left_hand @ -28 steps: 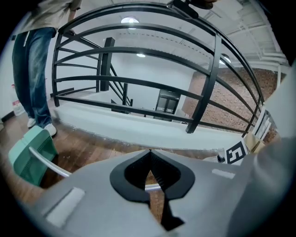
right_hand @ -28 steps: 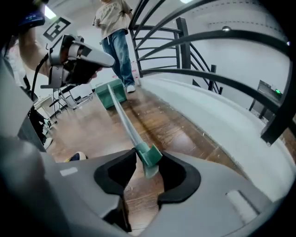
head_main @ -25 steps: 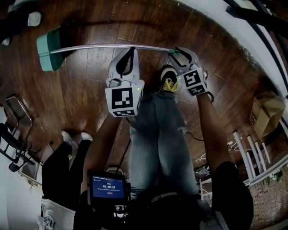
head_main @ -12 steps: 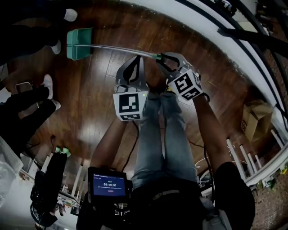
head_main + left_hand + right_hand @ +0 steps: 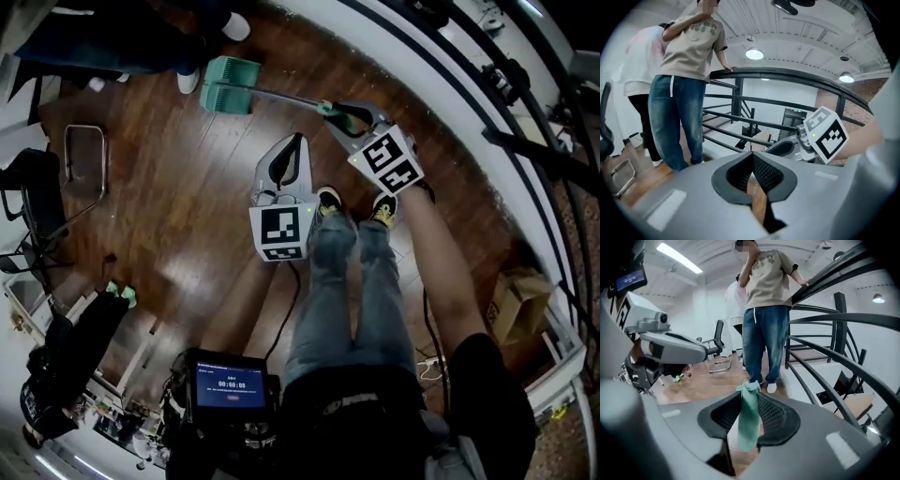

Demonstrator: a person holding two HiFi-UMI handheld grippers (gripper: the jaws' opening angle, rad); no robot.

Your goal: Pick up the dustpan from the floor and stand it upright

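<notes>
The dustpan has a green pan (image 5: 229, 85), a thin metal pole (image 5: 286, 97) and a green grip (image 5: 328, 108). My right gripper (image 5: 343, 113) is shut on that grip, and its jaws have tightened on it within the last second. In the right gripper view the green grip (image 5: 749, 423) stands between the black pads (image 5: 773, 416) and sticks out past my right gripper's tips (image 5: 750, 394). The pan end rests low, near the floor at the far side. My left gripper (image 5: 298, 142) hangs beside the pole with its tips together (image 5: 752, 154) and nothing in them.
A person in jeans (image 5: 764, 333) stands by the dark stair railing (image 5: 787, 75), white shoes (image 5: 189, 81) close to the pan. A second person (image 5: 640, 70) stands behind. A metal frame (image 5: 82, 159), an office chair (image 5: 28, 206) and a cardboard box (image 5: 511, 305) ring the wooden floor.
Both grippers have risen, the right one carrying the handle end up. The pole now looks steeper and shorter, and the pan sits nearer the top centre of the head view.
</notes>
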